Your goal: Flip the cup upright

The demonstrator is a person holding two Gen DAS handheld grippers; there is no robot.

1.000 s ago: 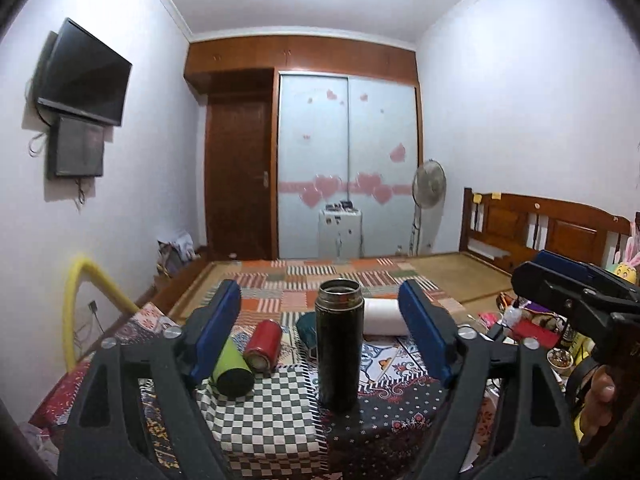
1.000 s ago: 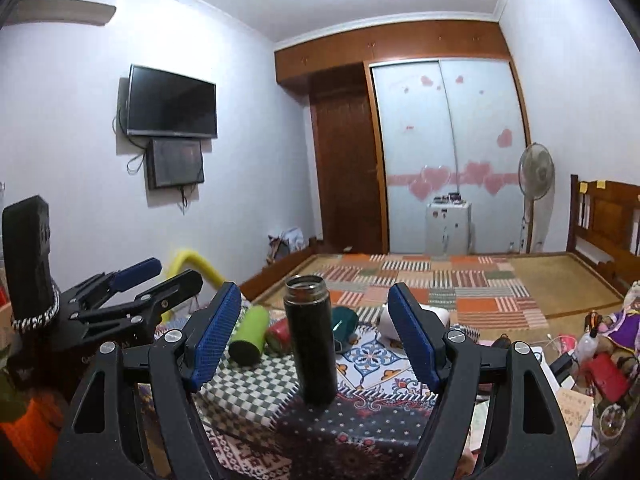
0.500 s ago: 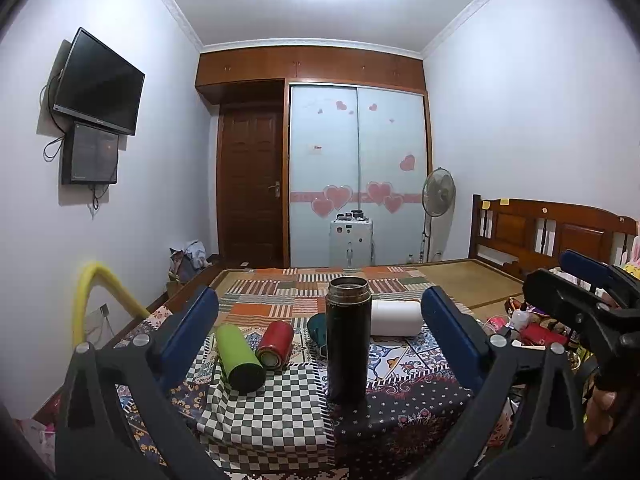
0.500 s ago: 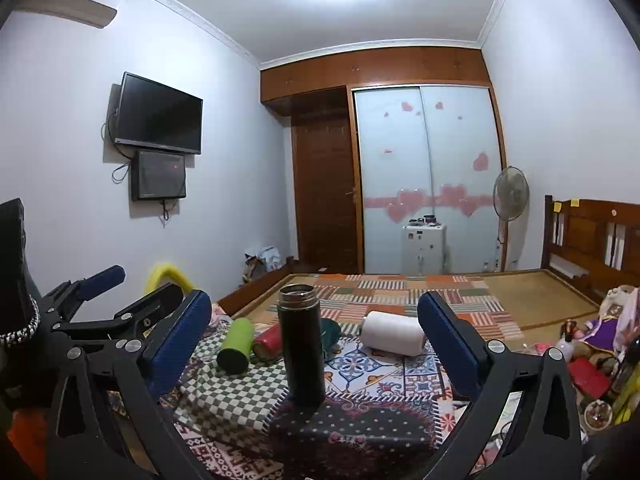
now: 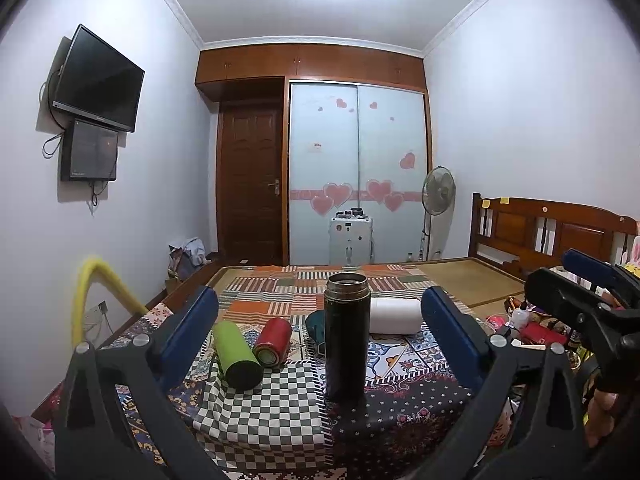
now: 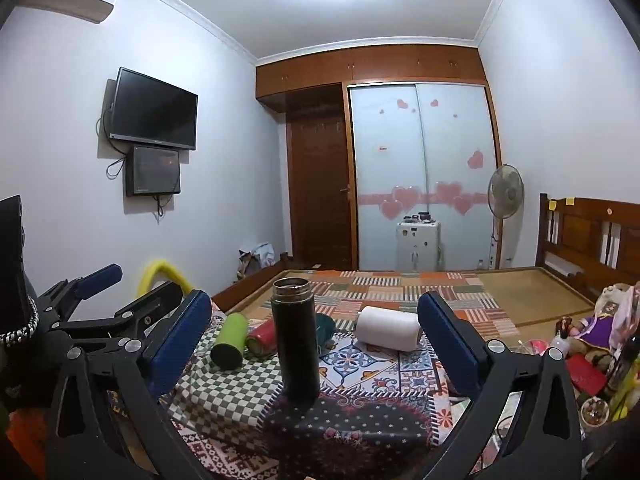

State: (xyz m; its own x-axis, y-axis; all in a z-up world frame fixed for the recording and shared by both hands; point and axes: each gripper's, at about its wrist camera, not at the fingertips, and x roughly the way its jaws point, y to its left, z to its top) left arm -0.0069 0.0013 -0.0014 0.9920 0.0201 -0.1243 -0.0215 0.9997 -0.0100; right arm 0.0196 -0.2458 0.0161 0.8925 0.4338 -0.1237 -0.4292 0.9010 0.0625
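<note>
The counter (image 5: pixel 280 420), draped in patchwork and checked cloth, fills the lower middle of both views, and everything that matters sits on it. Biggest thing on it: the black cup (image 5: pixel 346 336), a tall flask standing upright on its base, open mouth up, long axis vertical. By the look of it, that one is done.

Behind it, a white cup (image 5: pixel 394 316) lies on its side, long axis running left to right across the view. To the left, a green cup (image 5: pixel 236 354) lies flat too, its long axis pointing roughly toward the cameras and angled, base end nearest. Touching or just beside it, a smaller red cup (image 5: pixel 274 336) also lies down. A teal cup (image 6: pixel 326 326) hides mostly behind the black one; its pose is hard to tell.

The left gripper (image 5: pixel 320 336) has its fingers spread wide and holds nothing; the black cup stands centred in the gap, well ahead of the pads. The right gripper (image 6: pixel 316 336) is equally wide and empty, framing the same cup.

My read: the next candidate lies left of centre, the green cup, and the left gripper looks the nearer one. Its fingers would need to close across that cup's width, not along its length.
</note>
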